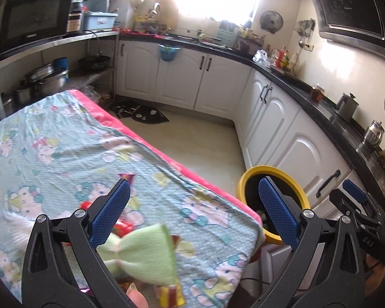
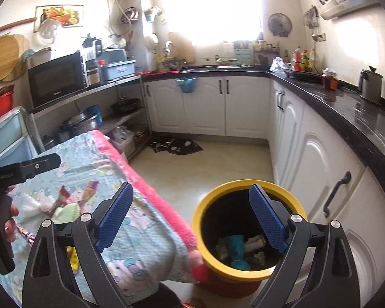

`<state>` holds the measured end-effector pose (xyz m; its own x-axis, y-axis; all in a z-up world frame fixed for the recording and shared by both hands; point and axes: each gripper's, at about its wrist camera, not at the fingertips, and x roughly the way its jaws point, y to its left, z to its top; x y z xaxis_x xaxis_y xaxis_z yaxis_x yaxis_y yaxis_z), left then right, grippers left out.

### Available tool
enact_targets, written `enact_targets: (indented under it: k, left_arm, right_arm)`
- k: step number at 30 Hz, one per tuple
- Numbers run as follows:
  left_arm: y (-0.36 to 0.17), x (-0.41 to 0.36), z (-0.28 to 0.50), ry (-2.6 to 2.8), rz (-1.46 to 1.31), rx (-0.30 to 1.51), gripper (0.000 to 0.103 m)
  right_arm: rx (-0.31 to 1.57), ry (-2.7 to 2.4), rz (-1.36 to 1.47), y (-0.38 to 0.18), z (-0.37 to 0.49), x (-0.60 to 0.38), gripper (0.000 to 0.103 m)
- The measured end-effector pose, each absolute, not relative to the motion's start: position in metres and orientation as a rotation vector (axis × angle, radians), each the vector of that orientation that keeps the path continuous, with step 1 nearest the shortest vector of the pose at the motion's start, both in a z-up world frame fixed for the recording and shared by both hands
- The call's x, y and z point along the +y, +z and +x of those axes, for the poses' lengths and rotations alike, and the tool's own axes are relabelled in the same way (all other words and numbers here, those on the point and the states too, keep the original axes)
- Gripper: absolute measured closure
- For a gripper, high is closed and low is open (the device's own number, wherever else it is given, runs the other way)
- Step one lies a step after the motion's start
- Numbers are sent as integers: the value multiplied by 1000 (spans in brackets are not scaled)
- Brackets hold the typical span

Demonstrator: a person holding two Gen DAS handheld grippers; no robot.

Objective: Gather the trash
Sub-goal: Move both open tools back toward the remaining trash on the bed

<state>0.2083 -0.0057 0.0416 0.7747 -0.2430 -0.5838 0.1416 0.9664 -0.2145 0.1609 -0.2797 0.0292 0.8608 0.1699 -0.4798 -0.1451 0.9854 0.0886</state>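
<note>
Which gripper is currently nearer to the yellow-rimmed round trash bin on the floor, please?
Right. The right gripper, jaws open and empty, sits just above the yellow-rimmed round trash bin. The left gripper, also open, is over the patterned cloth-covered table, beside the bin.

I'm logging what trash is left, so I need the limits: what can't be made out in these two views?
- Left wrist view: red wrapper mostly hidden behind the left gripper's finger.
- Left wrist view: green cloth is blurred; items near the bottom edge are cut off.
- Left wrist view: bin contents hidden by its rim and the finger.
- Right wrist view: bin contents dark, hard to identify.
</note>
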Motion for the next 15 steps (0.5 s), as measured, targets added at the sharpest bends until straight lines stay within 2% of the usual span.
enact_targets:
  k: [15]
  left_arm:
    - [51, 69, 188, -66, -214, 615, 11]
  right_arm:
    - [510, 296, 7, 39, 163, -222, 14]
